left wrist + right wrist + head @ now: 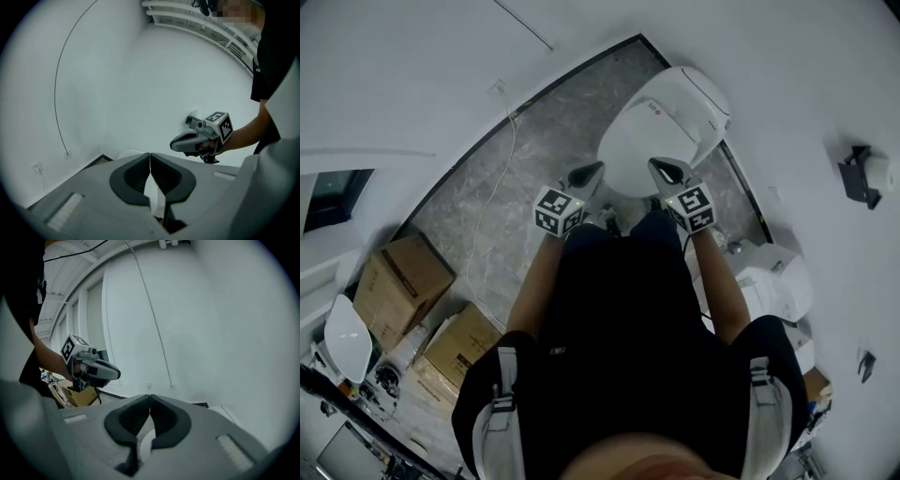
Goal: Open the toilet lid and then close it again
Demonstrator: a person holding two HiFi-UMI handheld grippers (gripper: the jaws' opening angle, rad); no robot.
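1. The white wall (412, 56) curves around a wedge of grey stone-patterned floor (534, 141).
2. The toilet (712, 103) stands at the far end of the floor, against the wall. The toilet lid (652, 136) lies down flat over the bowl.
3. Two cardboard boxes (398, 281) sit on the floor to the person's left, well apart from the toilet.
4. The left gripper (591, 173) is held in the air over the lid's near edge. Its jaws are pressed together with nothing between them.
5. The right gripper (667, 172) is held beside it at a similar height. Its jaws are likewise closed and empty.
6. Neither gripper touches the lid.
7. A dark bracket (860, 175) is fixed to the wall on the right.
8. A thin cord (502, 159) runs down the wall and across the floor.
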